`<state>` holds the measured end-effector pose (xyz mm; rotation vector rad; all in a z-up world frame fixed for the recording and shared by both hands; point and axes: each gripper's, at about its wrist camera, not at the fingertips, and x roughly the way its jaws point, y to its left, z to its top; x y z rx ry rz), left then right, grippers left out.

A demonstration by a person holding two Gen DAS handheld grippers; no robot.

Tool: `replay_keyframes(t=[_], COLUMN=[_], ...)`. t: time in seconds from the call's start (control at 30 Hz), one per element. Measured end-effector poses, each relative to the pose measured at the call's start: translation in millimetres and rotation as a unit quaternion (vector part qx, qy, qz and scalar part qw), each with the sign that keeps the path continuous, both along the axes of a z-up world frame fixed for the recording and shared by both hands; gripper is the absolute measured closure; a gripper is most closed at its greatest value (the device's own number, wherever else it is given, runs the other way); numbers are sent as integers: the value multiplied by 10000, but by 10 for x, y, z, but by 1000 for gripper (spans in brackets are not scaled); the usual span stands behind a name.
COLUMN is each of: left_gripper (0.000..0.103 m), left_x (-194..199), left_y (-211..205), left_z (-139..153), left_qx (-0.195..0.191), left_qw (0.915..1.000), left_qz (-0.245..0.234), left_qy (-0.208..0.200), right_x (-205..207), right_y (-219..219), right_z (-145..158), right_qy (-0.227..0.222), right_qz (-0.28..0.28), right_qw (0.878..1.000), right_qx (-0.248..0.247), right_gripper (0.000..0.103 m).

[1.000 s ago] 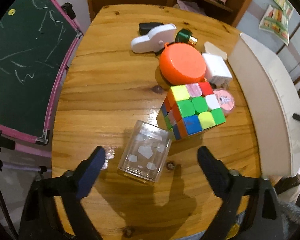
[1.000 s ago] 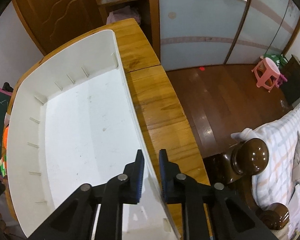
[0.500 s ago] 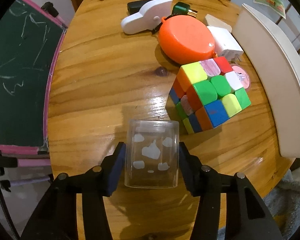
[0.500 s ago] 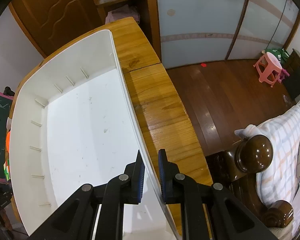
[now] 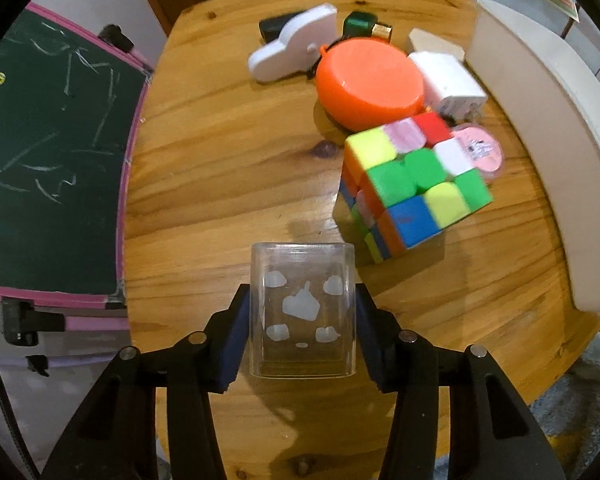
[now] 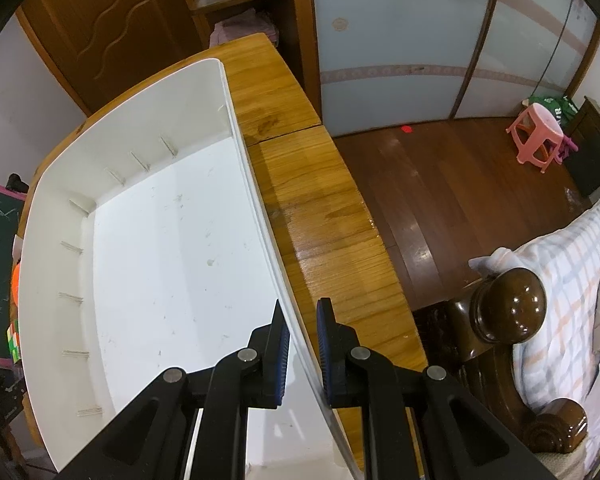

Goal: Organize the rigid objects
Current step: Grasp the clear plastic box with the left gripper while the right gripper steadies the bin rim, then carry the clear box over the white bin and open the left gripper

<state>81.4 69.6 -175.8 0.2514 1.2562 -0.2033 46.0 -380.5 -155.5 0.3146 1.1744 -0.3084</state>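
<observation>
Contact is newly made on the clear plastic box [image 5: 303, 312]: the left gripper [image 5: 300, 334], spread wide a second ago, is now clamped on its sides at six o'clock of the table [image 5: 220, 152]. Lifting is judged next. At three o'clock, the white bin [image 6: 148, 264] wall is pinched by the right gripper [image 6: 302, 350], unchanged.

I see warm indoor light from overhead, with glare on the varnished wooden table [image 5: 228, 168] just beyond the clear box [image 5: 303, 312], whose shadow falls toward me. The colour cube [image 5: 412, 188] right of that box is slightly motion-blurred. Both fisheye views bend hard toward black corners. In the right view, the white bin [image 6: 160, 248] looks bright and sharp, and the floor beyond it shines.
</observation>
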Motion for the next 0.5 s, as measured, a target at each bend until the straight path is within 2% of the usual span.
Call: replay_keyframes(t=[0.2, 0.5], left_gripper=[50, 50], left_x=[-168, -470], left_y=[-90, -474], left_z=[304, 898], left_qx=[-136, -621], left_qw=[9996, 9955], left_qz=[-71, -361], left_qy=[-238, -624], right_x=[-29, -154], right_y=[34, 140], right_z=[-7, -43], right_qy=[-27, -27], right_qz=[152, 399], right_qw=[9998, 9991], right_qx=[118, 133], right_gripper=[93, 97])
